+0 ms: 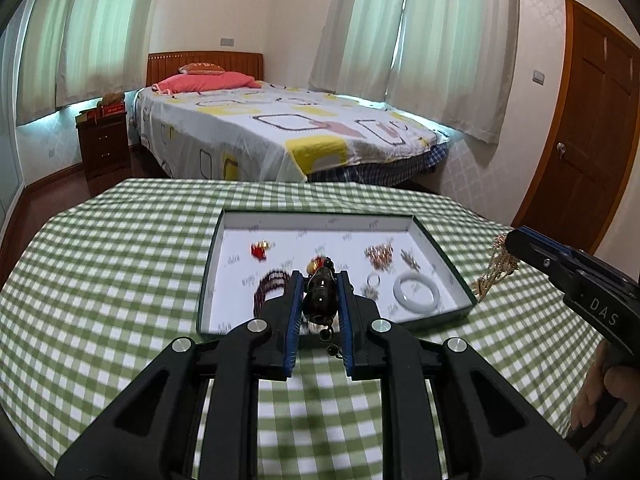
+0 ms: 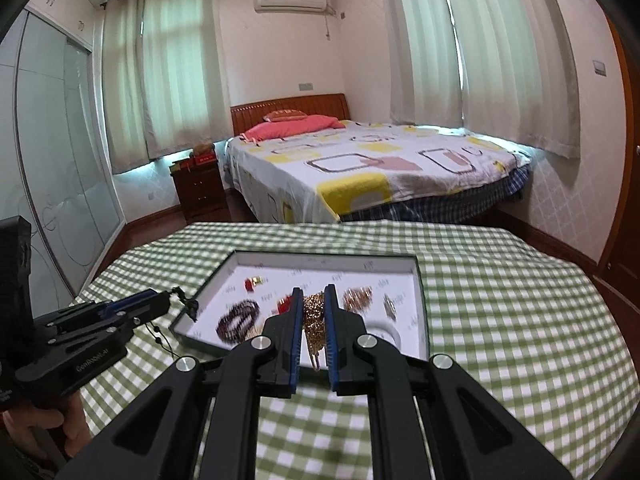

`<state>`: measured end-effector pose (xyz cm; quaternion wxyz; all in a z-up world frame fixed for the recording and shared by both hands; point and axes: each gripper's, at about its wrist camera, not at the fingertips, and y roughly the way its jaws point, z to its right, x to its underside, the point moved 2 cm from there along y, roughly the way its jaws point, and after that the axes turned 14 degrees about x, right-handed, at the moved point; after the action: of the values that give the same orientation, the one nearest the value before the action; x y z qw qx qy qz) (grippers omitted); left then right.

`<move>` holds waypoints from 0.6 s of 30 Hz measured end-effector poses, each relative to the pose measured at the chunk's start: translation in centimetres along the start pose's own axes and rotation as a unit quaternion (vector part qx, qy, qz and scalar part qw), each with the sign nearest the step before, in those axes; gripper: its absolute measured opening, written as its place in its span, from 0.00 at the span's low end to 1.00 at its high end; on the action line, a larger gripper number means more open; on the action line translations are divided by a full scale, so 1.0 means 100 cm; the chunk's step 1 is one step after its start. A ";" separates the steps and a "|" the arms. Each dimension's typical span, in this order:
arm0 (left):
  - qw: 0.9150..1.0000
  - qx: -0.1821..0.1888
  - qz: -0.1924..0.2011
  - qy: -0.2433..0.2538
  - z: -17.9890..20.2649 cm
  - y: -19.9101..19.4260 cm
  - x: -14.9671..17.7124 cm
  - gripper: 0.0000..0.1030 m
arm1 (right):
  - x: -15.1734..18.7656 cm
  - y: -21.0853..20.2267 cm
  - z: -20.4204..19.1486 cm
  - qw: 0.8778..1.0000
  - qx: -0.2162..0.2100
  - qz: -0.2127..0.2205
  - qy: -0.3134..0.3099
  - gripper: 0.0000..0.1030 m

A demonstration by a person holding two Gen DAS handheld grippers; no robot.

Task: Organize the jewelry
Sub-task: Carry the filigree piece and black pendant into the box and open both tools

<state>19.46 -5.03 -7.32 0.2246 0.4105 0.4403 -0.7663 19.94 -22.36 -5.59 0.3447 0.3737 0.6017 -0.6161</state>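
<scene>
A shallow white-lined tray (image 1: 236,248) (image 2: 416,280) lies on the green checked tablecloth. In it are a red charm (image 1: 259,249), a dark bead bracelet (image 1: 269,286) (image 2: 237,320), a copper chain heap (image 1: 379,257) (image 2: 358,298), a small ring (image 1: 373,280) and a white jade bangle (image 1: 417,294). My left gripper (image 1: 319,280) is shut on a dark beaded pendant (image 1: 319,300), held above the tray's near edge; it also shows in the right wrist view (image 2: 160,300). My right gripper (image 2: 313,294) is shut on a gold chain (image 2: 314,314) (image 1: 496,266), beside the tray's right edge in the left wrist view (image 1: 510,240).
The table (image 1: 120,280) is covered in green and white checks. Behind it stand a bed (image 1: 280,136), a dark nightstand (image 1: 105,144), curtained windows and a wooden door (image 1: 588,132) at right. A glass wardrobe (image 2: 60,160) is at left.
</scene>
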 end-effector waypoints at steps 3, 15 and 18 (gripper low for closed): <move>1.000 0.001 0.004 -0.001 -0.005 0.009 -0.011 0.16 | -0.013 0.013 -0.005 1.000 -0.009 0.005 0.001 0.11; 1.000 -0.008 0.015 0.005 -0.030 0.057 -0.061 0.16 | -0.057 0.066 -0.027 0.999 -0.024 0.025 -0.018 0.11; 1.000 -0.014 0.014 0.007 -0.035 0.073 -0.067 0.16 | -0.062 0.085 -0.032 0.999 -0.022 0.023 -0.025 0.11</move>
<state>29.90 -5.85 -6.31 0.2377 0.4185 0.4472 -0.7539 30.49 -19.63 -4.24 0.3820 0.3644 0.5978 -0.6033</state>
